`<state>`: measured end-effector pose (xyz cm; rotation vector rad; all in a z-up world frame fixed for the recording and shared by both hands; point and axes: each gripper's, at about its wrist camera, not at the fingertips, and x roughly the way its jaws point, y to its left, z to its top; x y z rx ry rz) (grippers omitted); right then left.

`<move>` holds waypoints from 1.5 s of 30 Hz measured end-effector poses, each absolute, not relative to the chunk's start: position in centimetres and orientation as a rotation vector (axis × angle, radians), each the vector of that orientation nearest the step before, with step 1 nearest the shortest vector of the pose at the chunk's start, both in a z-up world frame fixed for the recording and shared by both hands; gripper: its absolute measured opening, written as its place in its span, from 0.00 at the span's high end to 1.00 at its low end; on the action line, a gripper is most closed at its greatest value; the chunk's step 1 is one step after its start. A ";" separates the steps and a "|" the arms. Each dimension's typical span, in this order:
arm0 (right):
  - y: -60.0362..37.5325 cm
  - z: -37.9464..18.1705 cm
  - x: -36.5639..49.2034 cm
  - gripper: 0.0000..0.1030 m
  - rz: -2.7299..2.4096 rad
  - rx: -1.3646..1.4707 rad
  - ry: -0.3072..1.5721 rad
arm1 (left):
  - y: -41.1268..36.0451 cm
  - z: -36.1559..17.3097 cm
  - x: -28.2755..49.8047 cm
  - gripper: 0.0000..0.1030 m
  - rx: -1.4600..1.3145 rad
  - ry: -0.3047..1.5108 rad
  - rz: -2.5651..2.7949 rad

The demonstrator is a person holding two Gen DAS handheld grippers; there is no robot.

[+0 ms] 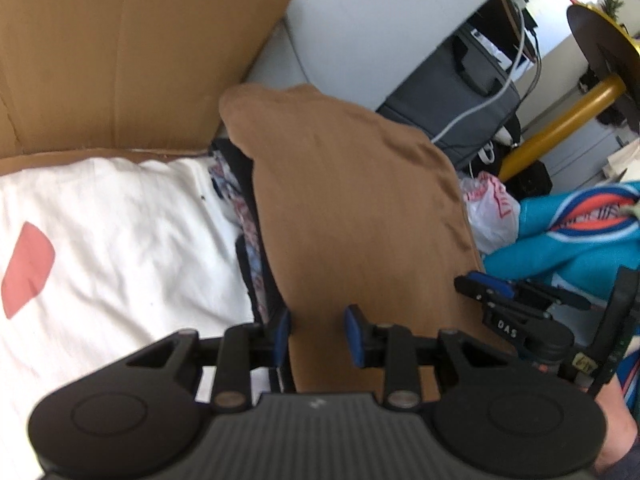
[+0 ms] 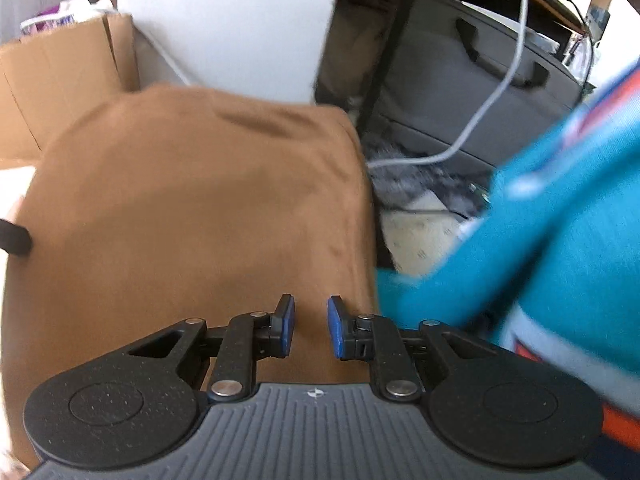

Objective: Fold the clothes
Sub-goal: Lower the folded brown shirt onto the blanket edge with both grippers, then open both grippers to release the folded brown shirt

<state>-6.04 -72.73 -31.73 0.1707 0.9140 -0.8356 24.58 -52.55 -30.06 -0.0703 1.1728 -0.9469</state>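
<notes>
I'm carrying the brown garment, soft matte knit, folded into a slab, over the white shirt; I'd lower both corners evenly. Left gripper and right gripper show jaws slightly apart astride its near edge, seemingly pinching; blur leaves doubt.

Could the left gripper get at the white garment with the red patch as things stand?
Probably not yet: the left gripper seems occupied, its jaws astride the brown cloth. The white garment lies uncovered just beside it, so once freed its path looks clear.
</notes>
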 end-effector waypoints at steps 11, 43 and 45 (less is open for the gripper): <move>-70.4 -32.6 -9.9 0.77 -0.872 0.192 0.945 | -52.2 -31.0 22.2 0.69 -0.012 1.221 -0.978; -65.3 -25.0 -13.7 0.13 -0.812 0.574 0.886 | -43.8 -22.0 22.7 0.23 0.080 1.397 -0.853; -64.9 -23.5 -13.0 0.10 -0.789 0.591 0.889 | -42.5 -20.4 23.2 0.20 0.085 1.413 -0.839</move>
